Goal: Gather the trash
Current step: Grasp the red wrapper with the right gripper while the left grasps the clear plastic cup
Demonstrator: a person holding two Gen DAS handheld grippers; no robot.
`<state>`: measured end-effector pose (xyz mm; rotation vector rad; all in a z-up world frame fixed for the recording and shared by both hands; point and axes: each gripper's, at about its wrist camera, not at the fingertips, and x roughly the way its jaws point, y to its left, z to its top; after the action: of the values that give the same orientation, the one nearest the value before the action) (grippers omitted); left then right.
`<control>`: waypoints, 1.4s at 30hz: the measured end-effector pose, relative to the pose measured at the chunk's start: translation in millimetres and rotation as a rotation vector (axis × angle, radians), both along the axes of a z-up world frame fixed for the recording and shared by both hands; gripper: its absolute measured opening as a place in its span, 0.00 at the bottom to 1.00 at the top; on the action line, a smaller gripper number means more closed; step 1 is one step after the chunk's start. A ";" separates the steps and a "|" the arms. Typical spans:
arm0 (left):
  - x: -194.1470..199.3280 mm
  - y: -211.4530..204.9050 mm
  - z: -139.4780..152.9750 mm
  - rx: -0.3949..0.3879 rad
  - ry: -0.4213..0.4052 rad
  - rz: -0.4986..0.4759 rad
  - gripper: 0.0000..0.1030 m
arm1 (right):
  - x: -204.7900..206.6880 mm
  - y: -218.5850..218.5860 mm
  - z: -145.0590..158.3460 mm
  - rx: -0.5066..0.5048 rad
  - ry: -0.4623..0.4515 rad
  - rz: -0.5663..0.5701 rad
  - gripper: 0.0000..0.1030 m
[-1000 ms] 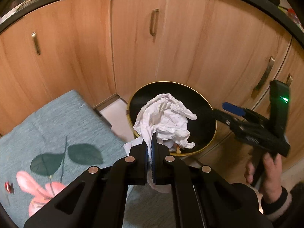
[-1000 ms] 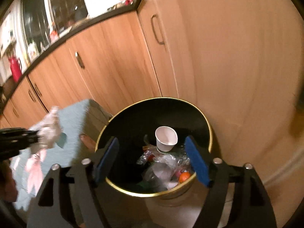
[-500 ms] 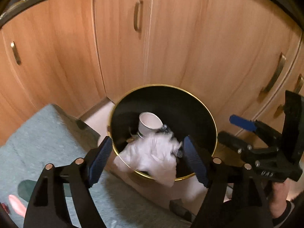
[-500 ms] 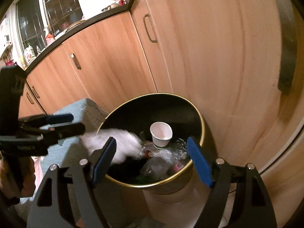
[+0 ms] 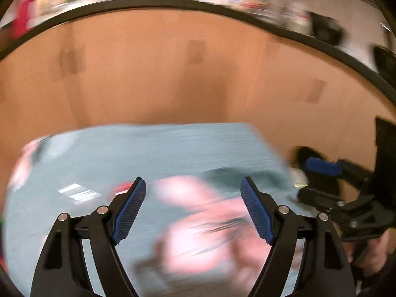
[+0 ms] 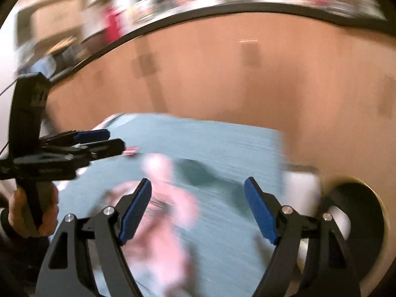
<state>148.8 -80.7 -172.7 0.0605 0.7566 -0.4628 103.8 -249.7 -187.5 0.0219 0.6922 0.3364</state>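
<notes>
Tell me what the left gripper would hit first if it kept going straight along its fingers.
Most likely the teal mat with the pink flower print. The left gripper is open, empty, and angled down over it. Motion blur hides depth, so a small red item near its left finger might come first.

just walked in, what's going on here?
A person holds a gripper in each hand, collecting trash. Both the left gripper and right gripper are open with nothing between the pads, over a teal floor mat with a pink flower print. The black bin sits at the mat's right edge by the wooden cabinets. A small red item lies on the mat; the pictures are too blurred to identify it.
</notes>
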 end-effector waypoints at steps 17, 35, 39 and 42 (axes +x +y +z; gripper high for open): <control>0.5 190.7 -22.3 -0.078 0.027 0.304 0.72 | 122.0 152.0 -37.4 -0.207 0.114 0.260 0.56; -5.9 162.7 -18.5 0.020 -0.023 0.293 0.73 | 52.9 124.9 -44.5 -0.170 0.129 0.195 0.14; 7.4 143.7 -17.0 0.068 -0.037 0.266 0.73 | 17.6 75.4 -35.0 -0.079 0.120 0.104 0.14; 17.9 126.7 -15.2 0.097 -0.055 0.237 0.73 | -7.0 36.2 -30.8 -0.027 0.118 0.025 0.14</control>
<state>166.7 46.0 -187.9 0.0731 0.7219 -0.1977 96.8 -213.5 -218.3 0.0074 0.8144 0.3521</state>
